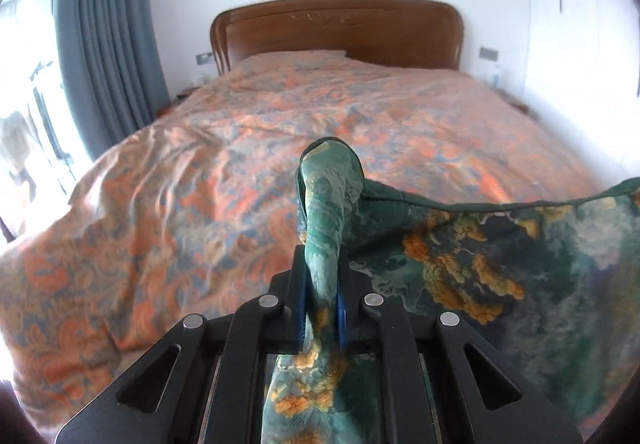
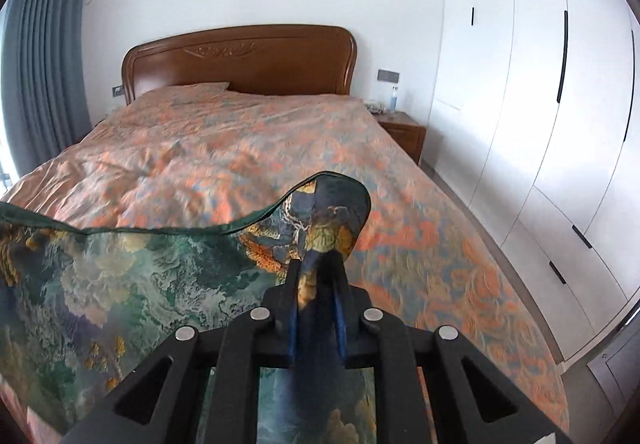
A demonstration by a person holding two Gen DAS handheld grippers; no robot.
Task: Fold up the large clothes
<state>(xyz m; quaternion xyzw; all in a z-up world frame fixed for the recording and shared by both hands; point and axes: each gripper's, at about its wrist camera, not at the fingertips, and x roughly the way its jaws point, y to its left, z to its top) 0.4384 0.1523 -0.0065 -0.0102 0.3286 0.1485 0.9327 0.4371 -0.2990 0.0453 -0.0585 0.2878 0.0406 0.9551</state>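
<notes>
A large green garment (image 1: pixel 500 244) printed with teal, grey and orange landscape patterns hangs stretched between my two grippers above the bed. My left gripper (image 1: pixel 322 264) is shut on one bunched corner, which sticks out past the fingertips. In the right wrist view the same garment (image 2: pixel 132 276) spreads to the left, and my right gripper (image 2: pixel 316 268) is shut on its other corner, a fold curling up beyond the jaws. The dark-hemmed top edge runs taut between the two grips. The cloth's lower part is out of sight.
Below lies a bed with an orange and grey floral cover (image 1: pixel 200 164) and a wooden headboard (image 2: pixel 240 60). A grey curtain (image 1: pixel 104 32) and bright window stand left. White wardrobes (image 2: pixel 540 104) line the right wall, beside a nightstand (image 2: pixel 402 132) with a bottle.
</notes>
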